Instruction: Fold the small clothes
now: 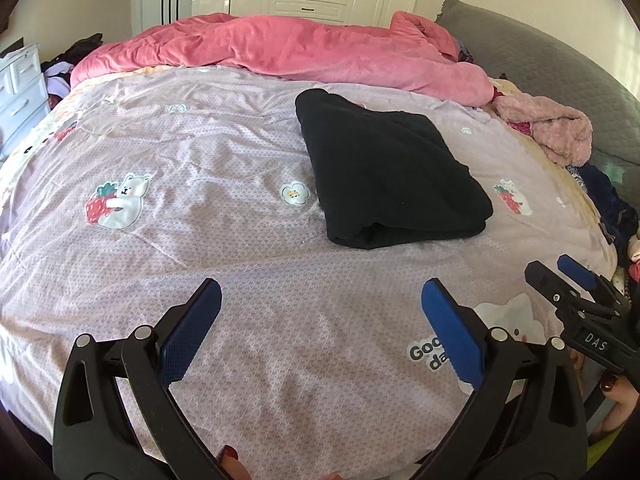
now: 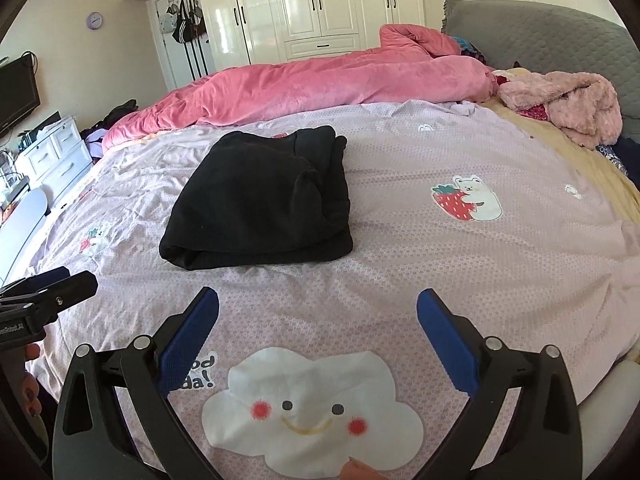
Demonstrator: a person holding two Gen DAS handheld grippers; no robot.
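Note:
A black garment (image 1: 384, 168) lies folded into a thick rectangle on the lilac printed bedcover (image 1: 200, 240); in the right wrist view the black garment (image 2: 260, 200) sits left of centre. My left gripper (image 1: 320, 292) hovers open over the cover, well short of the garment's near edge, nothing between its blue pads. My right gripper (image 2: 318, 300) is also open and empty, above a white cloud print. The right gripper (image 1: 560, 268) shows at the right edge of the left wrist view; the left gripper (image 2: 60, 280) shows at the left edge of the right wrist view.
A bunched pink duvet (image 2: 320, 84) runs along the far side of the bed. A fluffy pink garment (image 2: 572, 104) and dark clothes (image 1: 616, 212) lie at the right, by a grey headboard (image 2: 540, 28). White drawers (image 2: 52, 156) stand left; white wardrobes (image 2: 320, 8) stand behind.

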